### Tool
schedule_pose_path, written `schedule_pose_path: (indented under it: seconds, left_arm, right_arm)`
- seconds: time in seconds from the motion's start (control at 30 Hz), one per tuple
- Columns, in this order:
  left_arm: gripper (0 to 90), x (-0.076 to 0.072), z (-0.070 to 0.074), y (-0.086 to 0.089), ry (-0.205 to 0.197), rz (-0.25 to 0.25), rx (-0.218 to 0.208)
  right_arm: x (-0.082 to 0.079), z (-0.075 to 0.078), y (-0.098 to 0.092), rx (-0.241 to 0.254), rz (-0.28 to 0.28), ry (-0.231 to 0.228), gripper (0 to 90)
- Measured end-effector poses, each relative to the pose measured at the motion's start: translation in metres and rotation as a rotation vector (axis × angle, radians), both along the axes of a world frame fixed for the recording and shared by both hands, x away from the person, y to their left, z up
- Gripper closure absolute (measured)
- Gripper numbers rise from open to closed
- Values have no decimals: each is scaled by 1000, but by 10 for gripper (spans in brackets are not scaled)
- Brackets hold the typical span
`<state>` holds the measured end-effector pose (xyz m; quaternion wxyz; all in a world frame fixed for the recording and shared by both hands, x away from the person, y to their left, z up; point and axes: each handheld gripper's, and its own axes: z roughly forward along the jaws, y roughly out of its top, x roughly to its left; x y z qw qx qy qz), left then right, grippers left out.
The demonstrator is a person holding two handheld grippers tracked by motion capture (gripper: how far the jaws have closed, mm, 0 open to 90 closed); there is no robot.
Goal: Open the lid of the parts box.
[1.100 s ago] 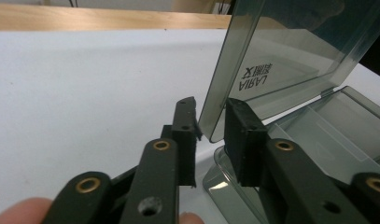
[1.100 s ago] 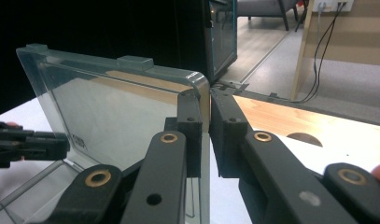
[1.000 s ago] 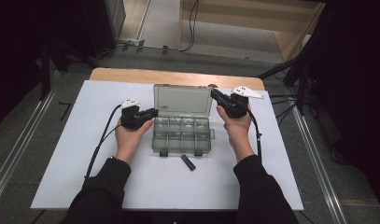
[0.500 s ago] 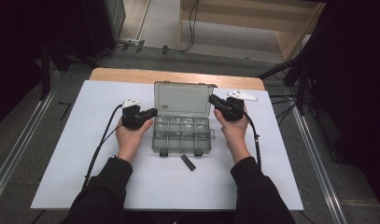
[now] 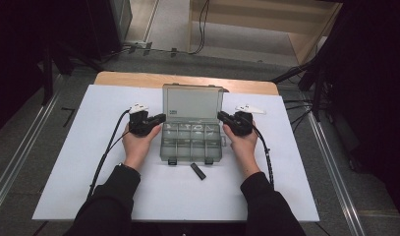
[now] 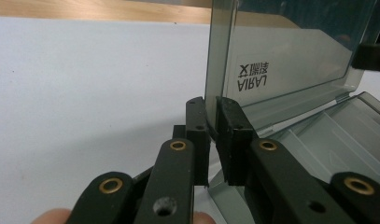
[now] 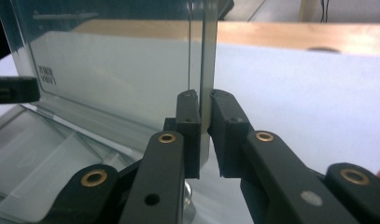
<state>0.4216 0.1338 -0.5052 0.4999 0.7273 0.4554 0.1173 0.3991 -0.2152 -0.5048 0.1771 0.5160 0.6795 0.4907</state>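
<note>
Smoky clear plastic compartment box (image 5: 191,142) sits mid-worktop; its raised lid (image 5: 191,102) stands between us, left gripper (image 6: 211,135) and right gripper (image 7: 204,133) each pinching an opposite side edge.

A white-topped bench (image 5: 89,147) with a wooden far edge stands on grey floor (image 5: 20,147); dark surroundings, pale wooden furniture (image 5: 266,24) beyond.

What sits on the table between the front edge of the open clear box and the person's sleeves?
In the high view, one small black stick-shaped piece lies on the white table just in front of the clear box. The rest of that stretch is bare.
</note>
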Motion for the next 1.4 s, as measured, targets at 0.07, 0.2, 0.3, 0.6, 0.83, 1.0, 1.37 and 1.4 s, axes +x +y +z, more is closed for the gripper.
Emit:
schedule_pose_path:
  seconds: [0.07, 0.2, 0.3, 0.6, 0.83, 1.0, 1.37, 1.4]
  left_arm:
    - [831, 0, 0, 0, 2, 2, -5]
    - [832, 2, -1, 1, 18, 0, -20]
    - [832, 3, 0, 1, 27, 3, -24]
    - [823, 5, -2, 2, 50, 4, -46]
    - [797, 6, -2, 1, 54, 12, -44]
    - [786, 6, -2, 1, 61, 16, -43]
    - [787, 7, -3, 1, 72, 22, -36]
    - [787, 7, -3, 1, 73, 23, -38]
  right_arm:
    - [0, -3, 0, 4, -6, 11, 812]
    - [1, -5, -1, 26, -9, 28, 819]
    - [2, -6, -1, 35, -13, 37, 819]
    - [4, -8, -3, 69, -12, 57, 814]
    - [6, -10, -3, 73, -14, 67, 801]
    - [6, -11, -3, 72, -21, 82, 800]
    - [7, -12, -3, 66, -23, 100, 806]
    - [7, -12, -3, 65, -23, 100, 805]
